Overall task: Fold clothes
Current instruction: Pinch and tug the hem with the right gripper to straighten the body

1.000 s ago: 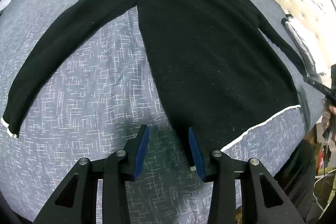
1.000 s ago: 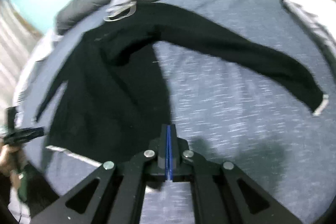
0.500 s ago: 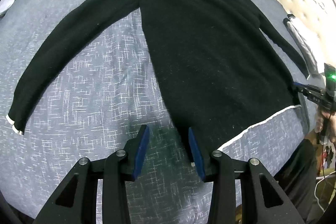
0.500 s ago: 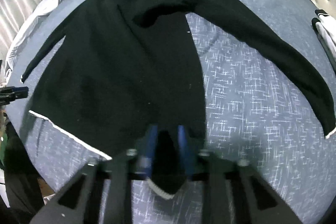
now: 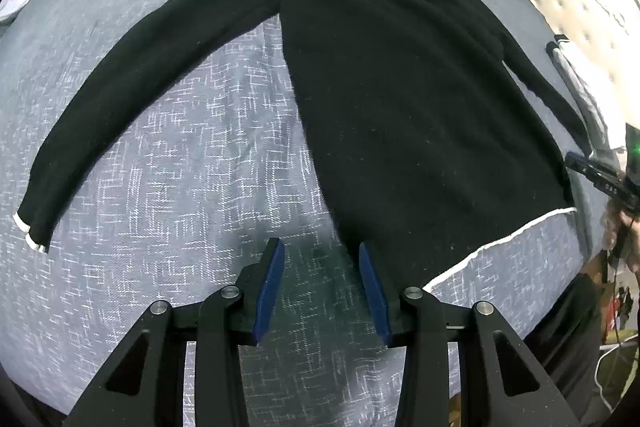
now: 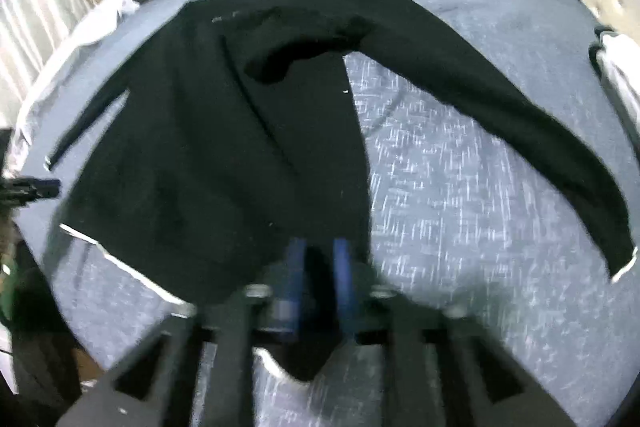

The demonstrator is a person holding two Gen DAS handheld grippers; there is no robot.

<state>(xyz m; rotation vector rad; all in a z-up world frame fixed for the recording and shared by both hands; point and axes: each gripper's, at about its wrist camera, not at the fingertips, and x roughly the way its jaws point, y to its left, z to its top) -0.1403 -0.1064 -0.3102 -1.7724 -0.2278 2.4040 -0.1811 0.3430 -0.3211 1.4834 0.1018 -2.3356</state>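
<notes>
Black sweater [image 5: 400, 99] flat on bed [image 5: 168, 187], sleeves spread. Left gripper [image 5: 320, 283] fingers half-open, empty, beside the hem corner. Right gripper [image 6: 318, 291] fingers opening, hem between them. Risk: dropped corner bunches, skewing the fold.

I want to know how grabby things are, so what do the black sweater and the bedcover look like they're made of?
Black sweater: probably a soft matte knit; fuzzy surface with pale lint specks, white-trimmed hem.
Bedcover: apparently woven cloth, blue-grey and matte, with a white crosshatch thread pattern. Fibre type cannot be told.
</notes>
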